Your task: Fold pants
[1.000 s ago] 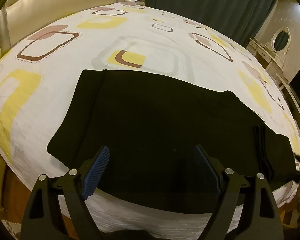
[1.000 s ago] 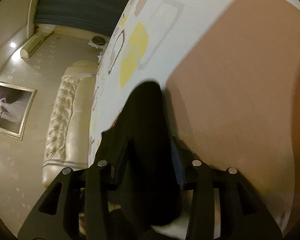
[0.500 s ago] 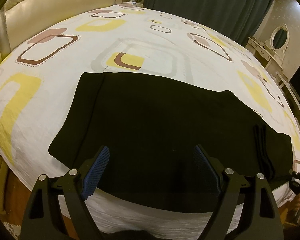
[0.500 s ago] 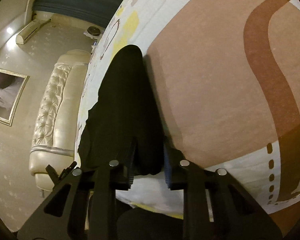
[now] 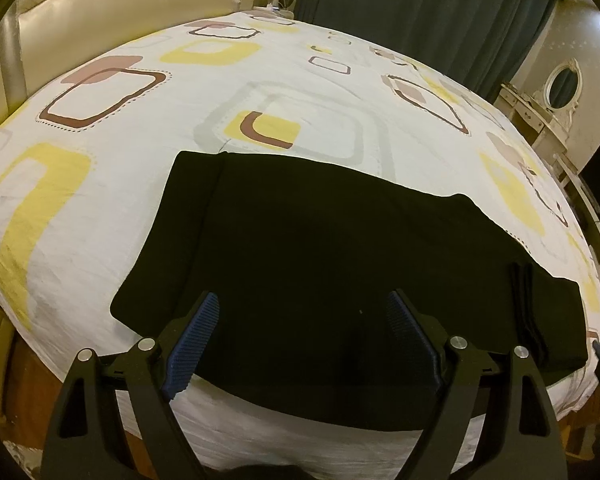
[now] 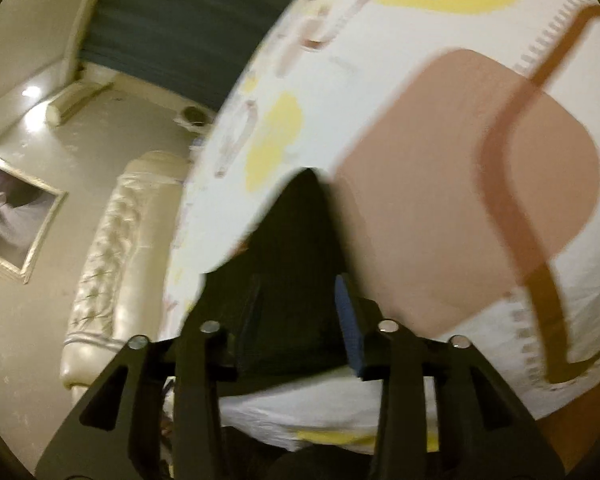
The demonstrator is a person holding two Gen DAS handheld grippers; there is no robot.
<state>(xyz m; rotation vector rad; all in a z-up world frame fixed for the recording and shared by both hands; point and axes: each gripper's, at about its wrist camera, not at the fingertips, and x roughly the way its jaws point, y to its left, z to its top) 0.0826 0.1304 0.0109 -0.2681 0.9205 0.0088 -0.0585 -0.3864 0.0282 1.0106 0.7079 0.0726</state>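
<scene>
Black pants (image 5: 320,248) lie flat, folded lengthwise, across the near part of the bed (image 5: 260,92). My left gripper (image 5: 302,312) is open and empty, hovering over the pants' near edge. In the blurred right wrist view the pants' end (image 6: 296,264) sits between the fingers of my right gripper (image 6: 300,300), which is partly open around the cloth. The right blue pad (image 6: 348,320) stands clear of the fabric; the left pad is hidden in the dark cloth.
The bed has a white sheet with yellow and brown squares. A cream padded headboard (image 5: 100,12) stands at the far left, dark curtains (image 5: 420,4) behind, a dresser with an oval mirror (image 5: 564,84) at the right. A framed picture (image 6: 12,216) hangs on the wall.
My right gripper was shut on the pants' end and has opened; its view has swung and blurred. My left gripper stays open over the pants, almost still.
</scene>
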